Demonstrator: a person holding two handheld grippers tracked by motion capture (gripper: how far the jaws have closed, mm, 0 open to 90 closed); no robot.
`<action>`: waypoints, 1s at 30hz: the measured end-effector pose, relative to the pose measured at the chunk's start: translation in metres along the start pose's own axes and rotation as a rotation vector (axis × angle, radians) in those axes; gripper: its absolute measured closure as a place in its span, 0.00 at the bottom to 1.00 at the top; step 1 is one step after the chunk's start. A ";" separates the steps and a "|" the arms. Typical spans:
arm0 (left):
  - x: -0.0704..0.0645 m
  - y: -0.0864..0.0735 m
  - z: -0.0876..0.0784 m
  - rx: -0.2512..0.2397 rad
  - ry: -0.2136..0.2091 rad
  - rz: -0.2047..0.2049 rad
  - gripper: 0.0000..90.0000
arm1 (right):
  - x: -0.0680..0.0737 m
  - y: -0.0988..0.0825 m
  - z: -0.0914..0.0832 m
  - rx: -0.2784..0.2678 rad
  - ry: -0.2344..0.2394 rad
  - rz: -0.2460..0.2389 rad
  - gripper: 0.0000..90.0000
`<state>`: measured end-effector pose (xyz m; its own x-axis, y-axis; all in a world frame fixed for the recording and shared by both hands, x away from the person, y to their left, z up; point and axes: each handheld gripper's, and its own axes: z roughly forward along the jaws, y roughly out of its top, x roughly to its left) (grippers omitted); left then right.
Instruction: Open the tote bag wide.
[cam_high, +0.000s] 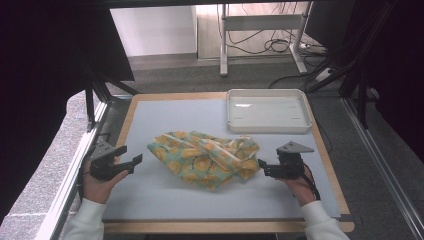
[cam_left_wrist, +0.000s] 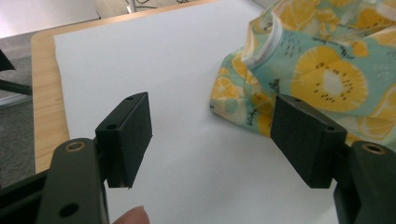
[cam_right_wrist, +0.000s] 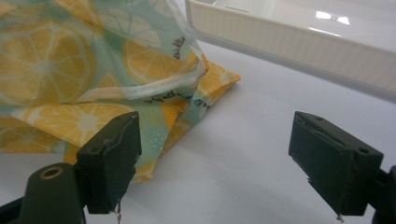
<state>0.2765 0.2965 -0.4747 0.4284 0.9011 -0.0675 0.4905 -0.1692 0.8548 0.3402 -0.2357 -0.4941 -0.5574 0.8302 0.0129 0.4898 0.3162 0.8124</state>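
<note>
A crumpled teal cloth (cam_high: 205, 157) printed with yellow lemon slices lies in the middle of the pale mat (cam_high: 160, 195). My left gripper (cam_high: 131, 155) hovers open just left of the cloth, with nothing between its jaws. In the left gripper view the cloth (cam_left_wrist: 322, 60) lies ahead and to the right, its near edge by the right jaw of the left gripper (cam_left_wrist: 210, 126). My right gripper (cam_high: 264, 167) is open at the cloth's right end. In the right gripper view the cloth (cam_right_wrist: 70, 60) reaches the left jaw of the right gripper (cam_right_wrist: 215, 135), and bare mat lies between the jaws.
A white, empty rectangular tray (cam_high: 267, 125) stands at the back right of the mat; its wall (cam_right_wrist: 289, 42) runs across the top of the right gripper view. The mat sits on a wooden table (cam_high: 127, 117). Metal frame rails flank both sides.
</note>
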 end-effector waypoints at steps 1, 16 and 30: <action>0.000 0.001 -0.001 -0.003 -0.003 0.000 0.33 | 0.000 0.000 0.000 0.000 0.000 0.000 0.19; -0.015 0.036 -0.001 -0.016 -0.076 0.027 0.37 | -0.007 0.005 -0.008 -0.035 0.000 0.047 0.19; -0.026 0.074 0.017 -0.024 -0.110 0.027 0.38 | -0.007 0.004 -0.007 -0.027 0.005 0.034 0.19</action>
<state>0.3148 0.2541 -0.4188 0.5227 0.8467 -0.0996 0.4599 -0.1817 0.8692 0.3410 -0.2432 -0.4874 -0.5441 0.8379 0.0435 0.4901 0.2753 0.8270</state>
